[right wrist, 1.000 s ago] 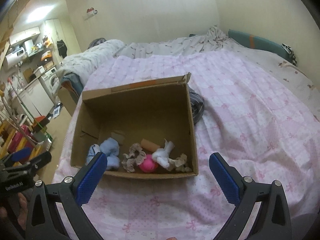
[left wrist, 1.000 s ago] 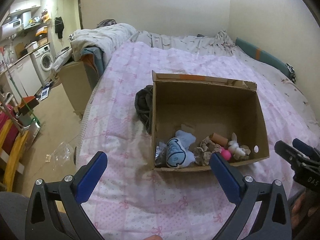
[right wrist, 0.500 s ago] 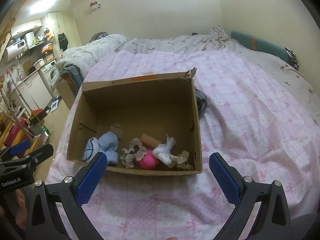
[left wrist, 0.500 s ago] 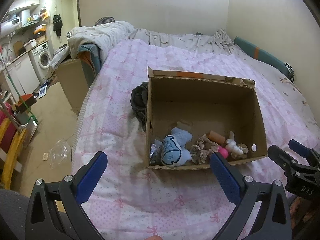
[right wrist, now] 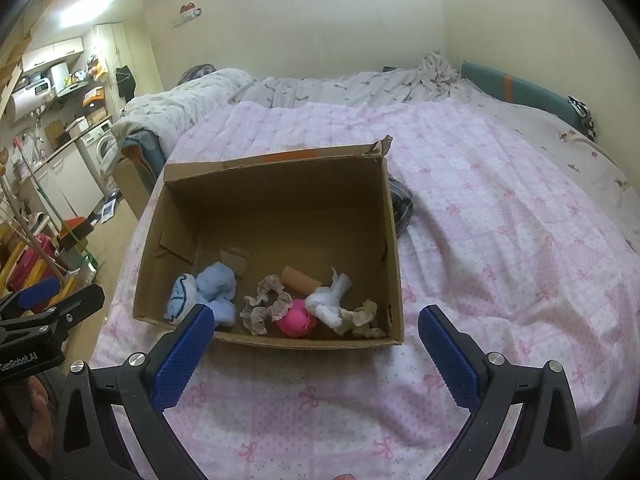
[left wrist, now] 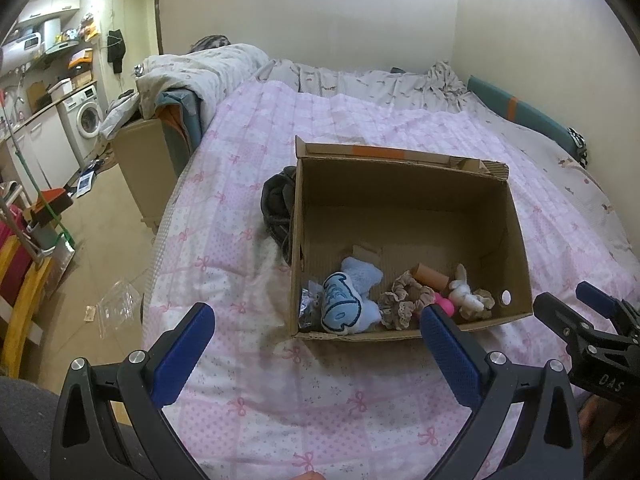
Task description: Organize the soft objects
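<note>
Because the soft things are to be kept together, they are all gathered in the cardboard box, which is set on the pink quilt of the bed. Along the near wall are seen a blue plush, a frilled scrunchie, a pink ball and a white knotted cloth. A dark garment is left outside, touching the box's side, so it is probably not yet sorted. The left gripper and the right gripper are both held wide apart and empty, low before the box, presumably ready for reaching in.
</note>
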### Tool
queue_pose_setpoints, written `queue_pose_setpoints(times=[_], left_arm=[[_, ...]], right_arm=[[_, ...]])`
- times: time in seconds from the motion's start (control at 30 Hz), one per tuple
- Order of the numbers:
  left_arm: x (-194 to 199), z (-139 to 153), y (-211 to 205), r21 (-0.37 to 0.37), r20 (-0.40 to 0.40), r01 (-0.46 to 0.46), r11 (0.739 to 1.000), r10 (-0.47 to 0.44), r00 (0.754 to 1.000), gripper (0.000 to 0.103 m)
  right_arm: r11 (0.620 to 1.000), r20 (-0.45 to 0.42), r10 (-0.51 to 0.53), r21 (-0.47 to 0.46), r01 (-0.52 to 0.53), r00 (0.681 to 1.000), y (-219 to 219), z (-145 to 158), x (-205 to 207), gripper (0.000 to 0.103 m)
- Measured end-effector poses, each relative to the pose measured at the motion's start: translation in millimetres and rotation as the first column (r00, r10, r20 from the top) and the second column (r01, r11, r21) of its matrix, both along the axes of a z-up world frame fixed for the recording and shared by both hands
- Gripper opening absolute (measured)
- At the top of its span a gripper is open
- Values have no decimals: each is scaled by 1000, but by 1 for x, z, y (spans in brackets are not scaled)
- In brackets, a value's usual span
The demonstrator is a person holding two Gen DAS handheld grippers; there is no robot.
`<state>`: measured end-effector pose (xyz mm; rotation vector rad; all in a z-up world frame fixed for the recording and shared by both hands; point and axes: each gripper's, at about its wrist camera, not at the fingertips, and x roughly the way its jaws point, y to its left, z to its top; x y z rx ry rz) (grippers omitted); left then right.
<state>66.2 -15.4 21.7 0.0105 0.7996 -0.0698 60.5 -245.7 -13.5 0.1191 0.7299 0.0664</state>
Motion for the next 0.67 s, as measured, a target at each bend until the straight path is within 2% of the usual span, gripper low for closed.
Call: queue_pose_setpoints(times=[0.57, 0.67], left_arm=[[3, -3, 1, -17, -16, -13, 1000, 13, 1000, 102], [3, -3, 2, -40, -19, -10, 999, 10, 1000, 102]], right_arm=[[1000, -1, 9, 8, -9, 1000, 1, -1, 0, 103], [1000, -1, 8, 9, -8, 1000, 1, -1, 0, 103]])
